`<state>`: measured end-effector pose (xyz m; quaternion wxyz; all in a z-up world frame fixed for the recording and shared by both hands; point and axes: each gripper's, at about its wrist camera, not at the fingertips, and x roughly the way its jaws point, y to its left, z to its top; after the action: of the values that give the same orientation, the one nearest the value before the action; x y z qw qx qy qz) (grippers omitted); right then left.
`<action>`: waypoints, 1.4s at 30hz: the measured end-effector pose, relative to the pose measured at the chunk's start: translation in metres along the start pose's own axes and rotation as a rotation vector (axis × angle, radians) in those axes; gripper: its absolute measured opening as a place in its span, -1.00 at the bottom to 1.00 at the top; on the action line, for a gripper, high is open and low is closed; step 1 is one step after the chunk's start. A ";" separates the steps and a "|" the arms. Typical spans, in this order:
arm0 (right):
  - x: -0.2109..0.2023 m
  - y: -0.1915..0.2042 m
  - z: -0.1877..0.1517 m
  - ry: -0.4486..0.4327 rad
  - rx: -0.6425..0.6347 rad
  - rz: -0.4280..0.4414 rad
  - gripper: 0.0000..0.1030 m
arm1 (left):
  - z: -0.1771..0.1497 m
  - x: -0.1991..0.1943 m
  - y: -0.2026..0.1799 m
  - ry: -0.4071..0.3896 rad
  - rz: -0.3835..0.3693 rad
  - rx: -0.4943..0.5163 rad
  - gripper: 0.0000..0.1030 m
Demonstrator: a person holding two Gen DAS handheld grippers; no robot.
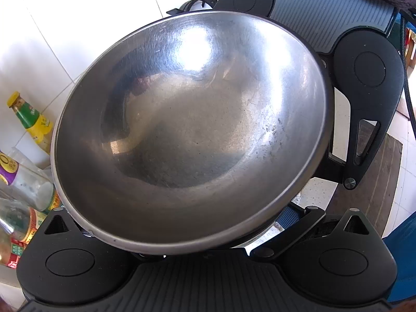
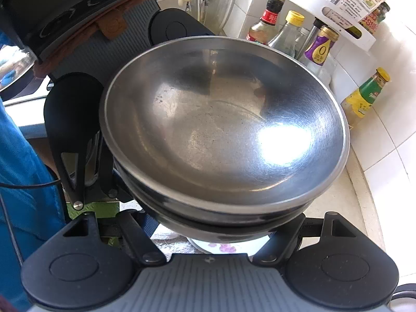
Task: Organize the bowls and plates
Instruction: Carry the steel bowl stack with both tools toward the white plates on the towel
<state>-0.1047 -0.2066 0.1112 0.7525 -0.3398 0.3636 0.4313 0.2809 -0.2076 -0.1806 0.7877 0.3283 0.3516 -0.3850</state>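
Between the two grippers, a steel bowl (image 2: pixel 223 122) sat nested on darker bowls (image 2: pixel 215 221), gripped from opposite sides to lift the stack level; both jaws' hold lay hidden beneath its rim.

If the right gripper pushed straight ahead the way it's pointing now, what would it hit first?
The steel bowl, which fills the space just ahead of the right gripper. It looks stacked on another bowl; whether the fingers already touch it is unclear.
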 end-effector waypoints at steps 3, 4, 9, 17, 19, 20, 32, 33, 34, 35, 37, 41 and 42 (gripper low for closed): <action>-0.001 -0.005 0.002 -0.004 0.007 -0.012 0.49 | 0.015 0.013 0.012 0.004 0.011 0.002 1.00; 0.000 -0.008 0.003 -0.005 0.009 -0.016 0.49 | 0.022 0.020 0.016 0.005 0.015 0.002 1.00; 0.003 -0.018 0.005 -0.005 0.017 -0.030 0.49 | 0.049 0.050 0.034 0.017 0.027 -0.005 1.00; 0.010 -0.031 0.003 -0.004 0.024 -0.026 0.49 | 0.092 0.108 0.052 0.033 0.030 -0.018 1.00; 0.012 -0.032 0.000 0.001 0.028 -0.018 0.49 | 0.101 0.124 0.055 0.039 0.025 -0.025 1.00; 0.014 -0.034 0.000 0.004 0.029 -0.014 0.49 | 0.106 0.131 0.057 0.041 0.022 -0.028 1.00; 0.047 -0.049 -0.003 0.048 0.058 0.032 0.49 | 0.144 0.202 0.038 0.092 0.002 -0.068 1.00; 0.049 -0.050 -0.004 0.052 0.062 0.036 0.49 | 0.148 0.210 0.039 0.095 -0.004 -0.073 1.00; 0.053 -0.050 -0.005 0.057 0.062 0.038 0.49 | 0.153 0.219 0.041 0.098 -0.008 -0.076 1.00; 0.056 -0.051 -0.005 0.062 0.064 0.041 0.49 | 0.157 0.228 0.041 0.102 -0.013 -0.080 1.00; 0.060 -0.053 -0.007 0.071 0.069 0.047 0.49 | 0.164 0.240 0.042 0.109 -0.020 -0.088 1.00; 0.066 -0.055 -0.007 0.078 0.075 0.056 0.50 | 0.175 0.247 0.040 0.116 -0.030 -0.094 1.00; 0.066 -0.055 -0.007 0.080 0.076 0.056 0.50 | 0.174 0.249 0.043 0.116 -0.030 -0.097 1.00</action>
<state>-0.0332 -0.2077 0.0626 0.7373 -0.3175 0.4191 0.4241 0.4825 -0.4170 -0.2773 0.7749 0.3063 0.4200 -0.3597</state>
